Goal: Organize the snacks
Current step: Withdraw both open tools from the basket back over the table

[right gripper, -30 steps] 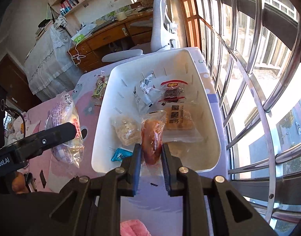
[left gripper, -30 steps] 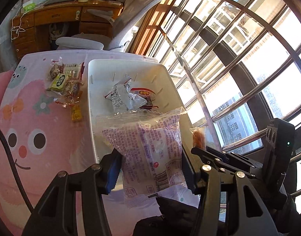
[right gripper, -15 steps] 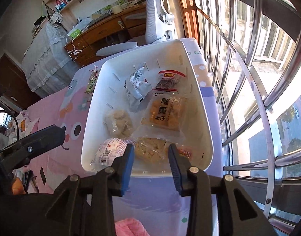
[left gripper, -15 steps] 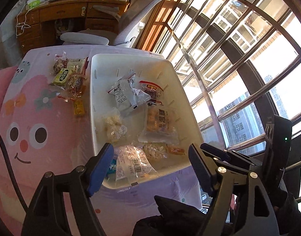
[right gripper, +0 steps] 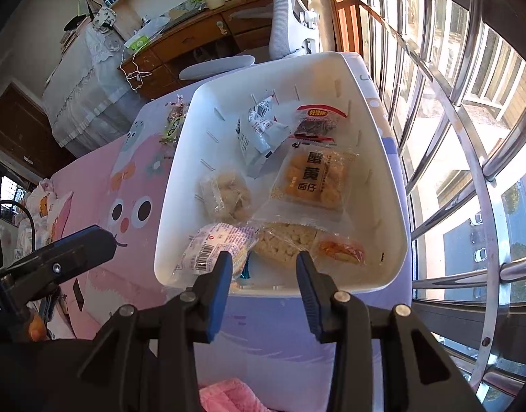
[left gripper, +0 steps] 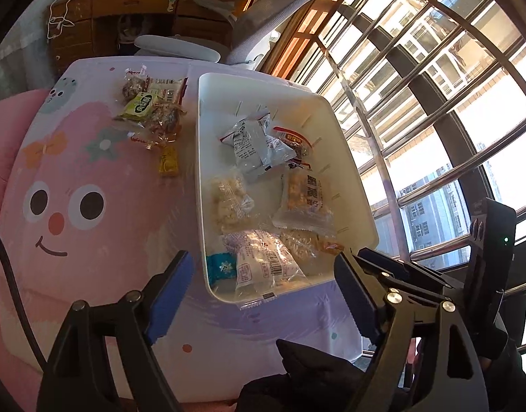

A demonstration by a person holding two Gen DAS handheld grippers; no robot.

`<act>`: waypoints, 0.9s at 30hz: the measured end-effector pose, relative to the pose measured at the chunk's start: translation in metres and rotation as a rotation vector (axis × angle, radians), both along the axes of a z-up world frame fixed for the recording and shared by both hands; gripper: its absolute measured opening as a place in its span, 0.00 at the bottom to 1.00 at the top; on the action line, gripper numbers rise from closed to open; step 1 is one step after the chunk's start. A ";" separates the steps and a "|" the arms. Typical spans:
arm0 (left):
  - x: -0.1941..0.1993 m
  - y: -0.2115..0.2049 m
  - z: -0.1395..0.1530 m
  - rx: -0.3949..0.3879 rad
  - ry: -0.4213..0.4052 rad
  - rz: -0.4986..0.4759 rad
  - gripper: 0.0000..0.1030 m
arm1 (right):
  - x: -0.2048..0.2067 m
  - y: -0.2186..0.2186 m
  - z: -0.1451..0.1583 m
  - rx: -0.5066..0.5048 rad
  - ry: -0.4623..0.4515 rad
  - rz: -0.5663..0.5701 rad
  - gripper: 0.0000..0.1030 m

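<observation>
A white plastic bin (left gripper: 352, 171) (right gripper: 393, 213) on the table holds several snack packets. Among them are a purple-print packet (left gripper: 263, 261) (right gripper: 218, 243) and an orange sausage packet (right gripper: 340, 249) at the near end. Several loose snacks (left gripper: 153, 113) (right gripper: 175, 123) lie on the pink cartoon cloth left of the bin. My left gripper (left gripper: 263, 295) is open and empty, just short of the bin's near wall. My right gripper (right gripper: 264, 274) is open and empty, above the bin's near rim.
The table cloth (left gripper: 74, 206) covers the table. A window with metal bars (right gripper: 469, 171) runs along the right side. A grey chair (left gripper: 180, 46) and a wooden desk (left gripper: 142, 7) stand beyond the table's far end.
Both grippers have let go: the purple-print packet and the orange sausage packet now lie in the bin. Both grippers have opened and drawn back toward the bin's near end.
</observation>
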State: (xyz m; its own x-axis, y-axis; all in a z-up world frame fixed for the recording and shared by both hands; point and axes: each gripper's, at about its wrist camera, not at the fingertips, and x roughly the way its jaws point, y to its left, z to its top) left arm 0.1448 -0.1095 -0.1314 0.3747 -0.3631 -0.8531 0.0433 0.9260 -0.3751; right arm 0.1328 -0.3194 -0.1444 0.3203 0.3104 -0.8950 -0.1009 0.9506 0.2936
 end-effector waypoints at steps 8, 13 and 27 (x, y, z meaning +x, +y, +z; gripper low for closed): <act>-0.011 0.046 0.002 0.005 0.004 0.036 0.81 | -0.009 0.028 0.000 -0.004 0.024 -0.030 0.43; -0.019 0.085 0.009 0.021 -0.003 0.034 0.81 | -0.017 0.057 0.004 0.011 0.016 -0.059 0.50; -0.037 0.195 0.025 0.033 -0.046 -0.049 0.82 | -0.050 0.147 0.017 0.038 -0.038 -0.189 0.52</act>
